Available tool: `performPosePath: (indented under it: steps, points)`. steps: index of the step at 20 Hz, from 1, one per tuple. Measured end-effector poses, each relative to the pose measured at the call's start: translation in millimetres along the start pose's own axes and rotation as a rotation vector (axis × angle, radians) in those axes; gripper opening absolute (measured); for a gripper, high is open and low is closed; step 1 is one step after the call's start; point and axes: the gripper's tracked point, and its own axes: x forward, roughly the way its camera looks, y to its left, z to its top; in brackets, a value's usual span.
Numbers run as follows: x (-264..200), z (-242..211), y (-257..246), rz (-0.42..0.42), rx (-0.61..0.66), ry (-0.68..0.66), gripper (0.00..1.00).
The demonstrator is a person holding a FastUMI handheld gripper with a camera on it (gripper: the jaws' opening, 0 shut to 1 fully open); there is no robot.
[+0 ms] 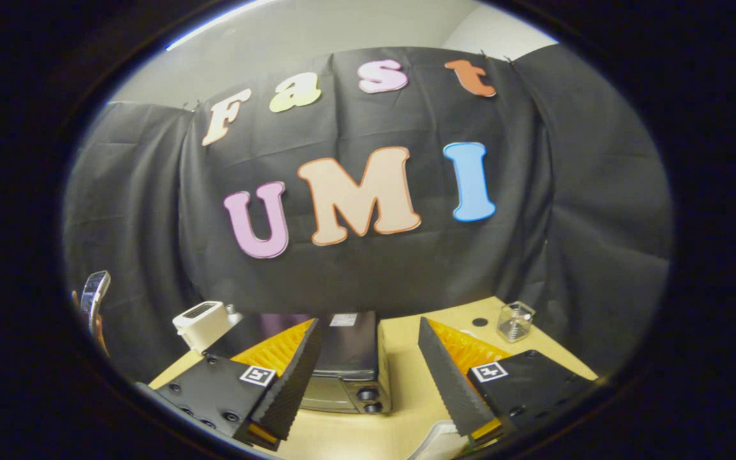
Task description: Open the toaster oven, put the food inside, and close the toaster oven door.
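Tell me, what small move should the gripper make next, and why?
Probably lower the gripper toward the toaster oven front. Its fingers stand open with nothing between them, the oven sits just ahead, partly behind the left finger, and its door looks shut, so opening it comes first.

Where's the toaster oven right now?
The toaster oven sits on the wooden table, just ahead of the open claw, beside a white toaster.

**Bench and what is sitting on it**

A pale wooden bench (400,377) is carrying a dark toaster oven (349,364). Left of the oven a white appliance (202,324) is standing; well to its right a clear glass jar (515,321) is sitting beside a black dot (480,322).
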Motion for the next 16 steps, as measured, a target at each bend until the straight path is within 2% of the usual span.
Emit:
performPosePath:
  steps: [5,8,16]
  points:
    - [22,-21,52,0.049,0.017,0.020,0.95]
    - [38,-38,82,0.043,0.045,0.046,0.95]
    - [82,-112,150,0.056,0.006,0.130,0.95]
